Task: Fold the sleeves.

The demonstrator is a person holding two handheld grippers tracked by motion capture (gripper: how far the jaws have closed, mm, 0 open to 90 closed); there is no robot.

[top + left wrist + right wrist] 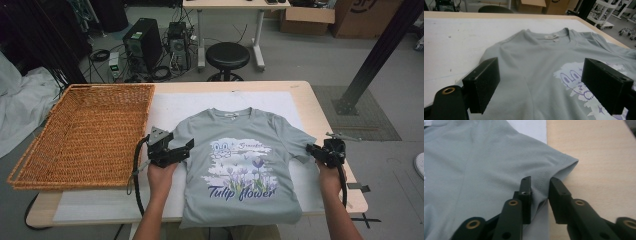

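Your right tongs (540, 190) are clamped on the hem of the T-shirt's (240, 165) sleeve (554, 167) at the right side of the worktop (305, 100), fabric bunched between the jaws. Your left tongs (540, 85) stand wide apart just over the shirt's other shoulder, one jaw at the shirt's edge and one over the print (576, 85), gripping nothing. The shirt lies flat, front up, collar away from you, on the white mat (175, 107), with the wicker basket (85, 135) to its left.
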